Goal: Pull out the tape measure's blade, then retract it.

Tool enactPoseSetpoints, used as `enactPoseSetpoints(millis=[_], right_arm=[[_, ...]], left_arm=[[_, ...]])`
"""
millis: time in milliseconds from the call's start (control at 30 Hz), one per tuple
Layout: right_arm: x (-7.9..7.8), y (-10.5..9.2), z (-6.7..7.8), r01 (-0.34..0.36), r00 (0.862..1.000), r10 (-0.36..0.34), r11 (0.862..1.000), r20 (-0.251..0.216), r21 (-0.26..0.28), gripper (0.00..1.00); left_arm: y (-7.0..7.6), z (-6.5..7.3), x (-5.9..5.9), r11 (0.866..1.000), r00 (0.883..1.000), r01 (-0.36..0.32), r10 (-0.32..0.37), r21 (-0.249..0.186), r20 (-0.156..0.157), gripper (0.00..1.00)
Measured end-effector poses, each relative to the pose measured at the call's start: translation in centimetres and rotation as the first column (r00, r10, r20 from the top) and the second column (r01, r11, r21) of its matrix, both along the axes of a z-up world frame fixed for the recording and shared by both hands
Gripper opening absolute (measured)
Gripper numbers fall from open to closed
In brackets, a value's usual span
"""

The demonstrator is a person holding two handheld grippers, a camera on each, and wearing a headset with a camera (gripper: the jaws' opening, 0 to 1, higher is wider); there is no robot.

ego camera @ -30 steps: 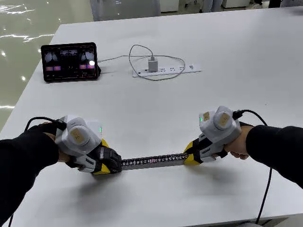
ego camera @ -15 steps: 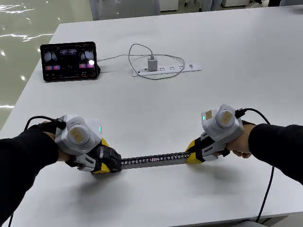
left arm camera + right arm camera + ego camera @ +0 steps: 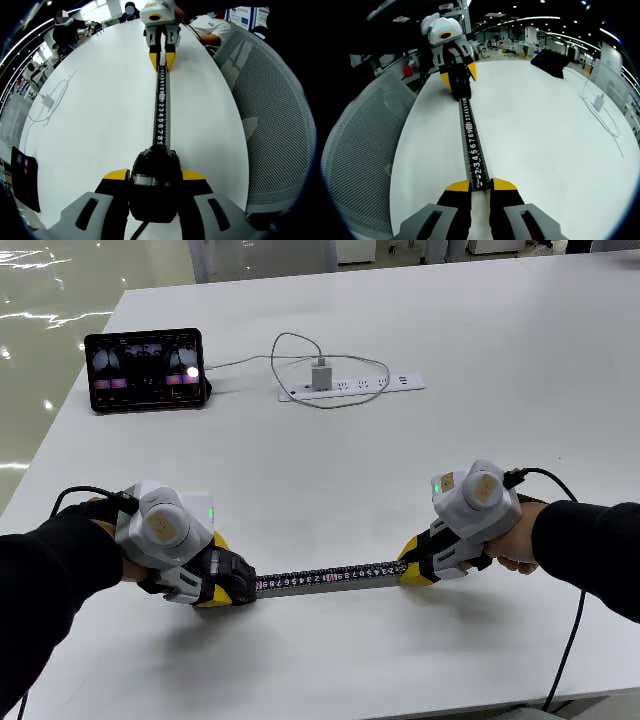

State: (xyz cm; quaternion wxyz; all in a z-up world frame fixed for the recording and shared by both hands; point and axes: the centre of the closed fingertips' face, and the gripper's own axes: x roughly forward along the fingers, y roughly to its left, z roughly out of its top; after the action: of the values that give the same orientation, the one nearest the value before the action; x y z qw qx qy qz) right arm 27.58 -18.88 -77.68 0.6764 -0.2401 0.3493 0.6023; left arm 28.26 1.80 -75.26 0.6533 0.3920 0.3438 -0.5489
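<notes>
The black tape measure case (image 3: 236, 576) lies low over the white table (image 3: 330, 480) at the front left, and my left gripper (image 3: 222, 575) is shut on it. Its numbered blade (image 3: 325, 578) runs rightward, flat over the table. My right gripper (image 3: 410, 566) is shut on the blade's end. In the left gripper view the case (image 3: 155, 190) sits between the yellow-tipped fingers (image 3: 116, 174), and the blade (image 3: 161, 110) stretches ahead to the right gripper (image 3: 163, 59). In the right gripper view the blade (image 3: 470, 140) starts between my right gripper (image 3: 480, 186) fingertips and leads to the left gripper (image 3: 457, 75).
A tablet (image 3: 146, 370) with a lit screen stands at the back left. A white power strip (image 3: 350, 387) with a charger and looped cable lies behind the middle. A grey mesh chair (image 3: 270, 115) stands by the table's near edge.
My right gripper has moved a little to the right with the blade's end, so slightly more blade is out. The left gripper and the case have stayed put.
</notes>
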Motion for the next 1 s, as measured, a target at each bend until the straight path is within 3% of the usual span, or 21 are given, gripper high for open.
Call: enactPoseSetpoints(millis=[1000], right_arm=[[0.0,-1.6,-0.1,0.013,1.0,-0.013,1.0,-0.005,-0.011,0.09]], left_arm=[[0.0,0.0,0.0,1.0,1.0,0.0,0.0,0.001,0.002,0.32]])
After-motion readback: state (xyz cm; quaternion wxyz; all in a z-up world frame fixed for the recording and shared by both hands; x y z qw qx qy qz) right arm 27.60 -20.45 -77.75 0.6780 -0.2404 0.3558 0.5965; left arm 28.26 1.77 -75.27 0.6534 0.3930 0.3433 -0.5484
